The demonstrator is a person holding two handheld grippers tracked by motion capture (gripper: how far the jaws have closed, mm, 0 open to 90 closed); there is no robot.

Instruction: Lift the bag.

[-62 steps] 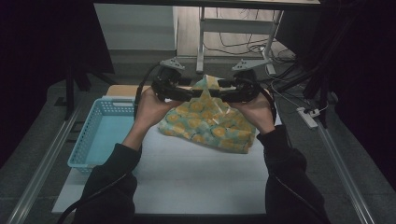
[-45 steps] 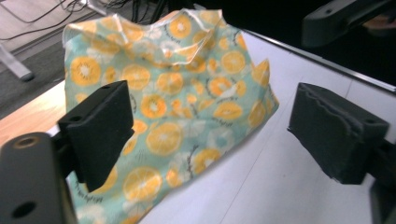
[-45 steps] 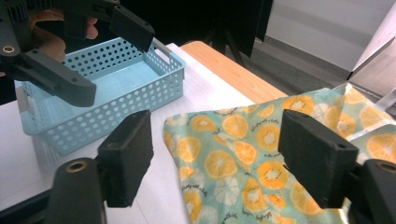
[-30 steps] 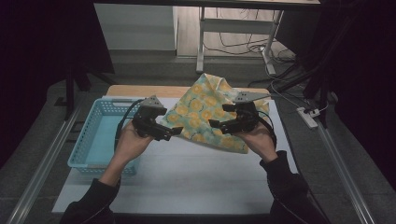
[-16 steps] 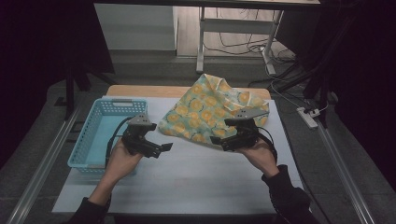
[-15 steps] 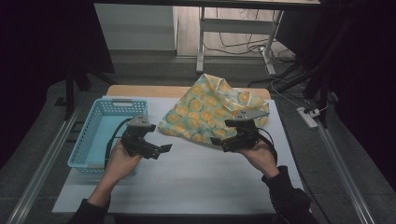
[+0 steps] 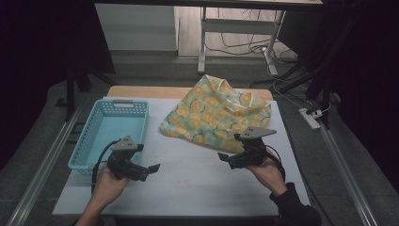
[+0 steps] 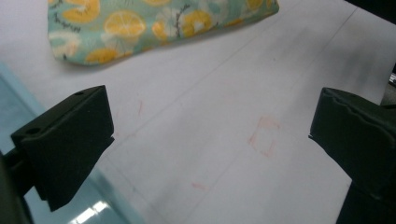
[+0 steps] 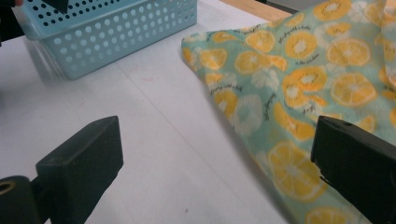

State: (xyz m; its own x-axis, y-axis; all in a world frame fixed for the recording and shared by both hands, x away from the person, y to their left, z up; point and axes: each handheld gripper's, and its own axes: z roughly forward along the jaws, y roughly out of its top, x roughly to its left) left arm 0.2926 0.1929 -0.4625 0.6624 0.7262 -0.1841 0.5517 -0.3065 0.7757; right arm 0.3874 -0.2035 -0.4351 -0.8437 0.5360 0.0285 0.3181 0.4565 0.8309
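A mint cloth printed with orange slices lies spread flat on the far right of the white table. My left gripper hovers low at the near left, open, well short of the cloth, with bare table between its jaws. My right gripper sits just off the cloth's near edge. Its jaws have just been opening and now stand wide with nothing pressed between them; the cloth lies beyond and under the right-hand jaw.
A light blue perforated basket stands empty at the left of the table, beside the cloth. A wooden strip runs along the table's far edge. Metal rails flank both sides. Faint red marks dot the white surface.
Both grippers let go of the cloth and drew back toward the person and downward. The cloth, earlier held up at its far side, now lies spread on the table.
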